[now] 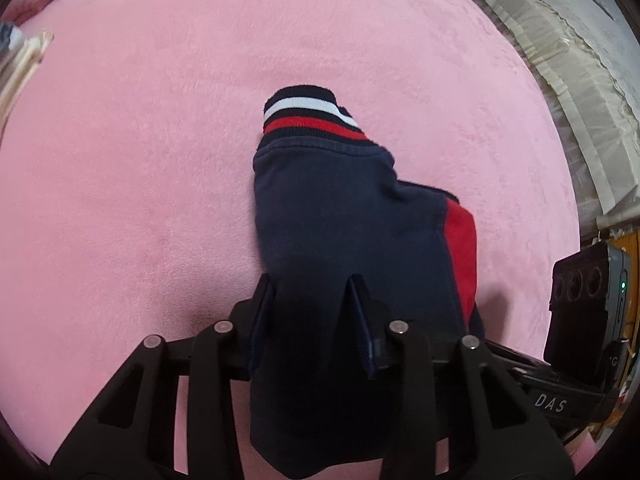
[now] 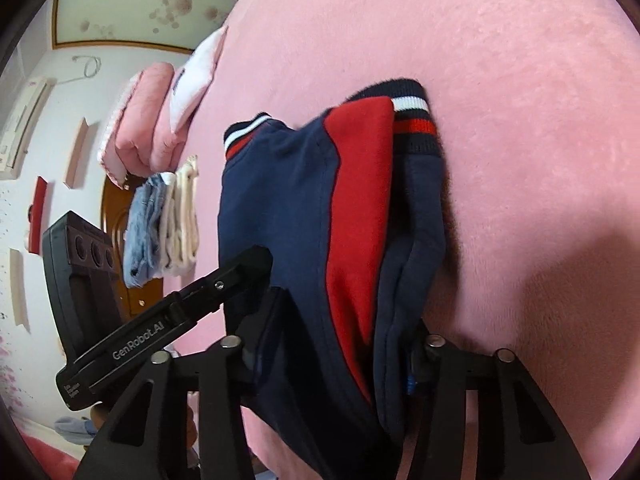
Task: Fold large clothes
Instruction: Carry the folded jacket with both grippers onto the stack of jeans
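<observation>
Nearest the cameras, each of the two grippers is clamped on one navy garment [image 1: 344, 216] with red panels. The left gripper [image 1: 312, 292] pinches a navy fold between its fingers, and the right gripper [image 2: 340, 320] bites the bunched layers beside the red panel. The garment hangs from both and trails onto the pink blanket [image 1: 160, 120], its far end touching the plush. Two striped cuffs show, one [image 2: 414, 118] beyond the red panel and one [image 2: 244, 132] to its left. This looks like mid-fold, with the bundle being carried. Next, I judge, both grips should lower it flat and keep the edges aligned. Beyond the garment, at the blanket's edge, stands one stack of folded laundry [image 2: 164, 224], with one pink pillow [image 2: 144, 120] farther off.
</observation>
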`<state>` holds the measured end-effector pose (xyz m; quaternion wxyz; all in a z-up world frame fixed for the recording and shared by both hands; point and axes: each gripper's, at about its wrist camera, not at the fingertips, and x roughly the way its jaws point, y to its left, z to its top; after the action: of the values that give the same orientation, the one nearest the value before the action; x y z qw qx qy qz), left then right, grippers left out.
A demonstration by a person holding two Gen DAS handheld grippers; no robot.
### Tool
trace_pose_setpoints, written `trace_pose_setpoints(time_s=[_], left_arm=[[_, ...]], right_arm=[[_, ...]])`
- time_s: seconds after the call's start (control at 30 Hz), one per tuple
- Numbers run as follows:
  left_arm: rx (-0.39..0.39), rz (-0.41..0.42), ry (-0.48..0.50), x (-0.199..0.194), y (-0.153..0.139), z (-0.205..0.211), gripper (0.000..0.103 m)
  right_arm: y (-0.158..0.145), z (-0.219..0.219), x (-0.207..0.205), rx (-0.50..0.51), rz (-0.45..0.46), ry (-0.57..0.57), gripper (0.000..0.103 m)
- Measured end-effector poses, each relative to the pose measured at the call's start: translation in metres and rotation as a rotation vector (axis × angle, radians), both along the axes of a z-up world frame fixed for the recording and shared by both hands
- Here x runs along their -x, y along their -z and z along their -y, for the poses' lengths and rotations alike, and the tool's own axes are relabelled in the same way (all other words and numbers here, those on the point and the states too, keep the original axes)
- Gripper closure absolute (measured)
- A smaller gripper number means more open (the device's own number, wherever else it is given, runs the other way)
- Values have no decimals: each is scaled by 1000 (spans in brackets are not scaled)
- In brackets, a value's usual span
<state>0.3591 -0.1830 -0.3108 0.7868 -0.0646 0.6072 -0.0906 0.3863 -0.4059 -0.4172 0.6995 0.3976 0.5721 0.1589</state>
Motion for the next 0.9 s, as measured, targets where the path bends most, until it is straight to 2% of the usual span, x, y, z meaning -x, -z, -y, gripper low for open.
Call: trace_pose_setpoints(time_s=[0.2,0.4,0.5,0.7,0.8,0.9], left_arm=[[-25,45,-18,17,-39,4,73],[-36,132,-28,39,-98,7,73],[-35,178,-49,48,-129,-7,73],[-43,275,-106,53,-196,-79,73],[-31,320,-145,55,-232,-141,73],[-11,353,-168,52,-255,-204,73]], right_arm=[[-31,-1,15,-26,35,-7,62],[-87,-9,34,-51,129,-41,62],[-115,-14,34,-70,173,-36,62],[-176,-58,14,-93,300,-69,62],[-204,-96,1,-74,356,-103,62],[-228,-144,-14,-64,407,-124,62]])
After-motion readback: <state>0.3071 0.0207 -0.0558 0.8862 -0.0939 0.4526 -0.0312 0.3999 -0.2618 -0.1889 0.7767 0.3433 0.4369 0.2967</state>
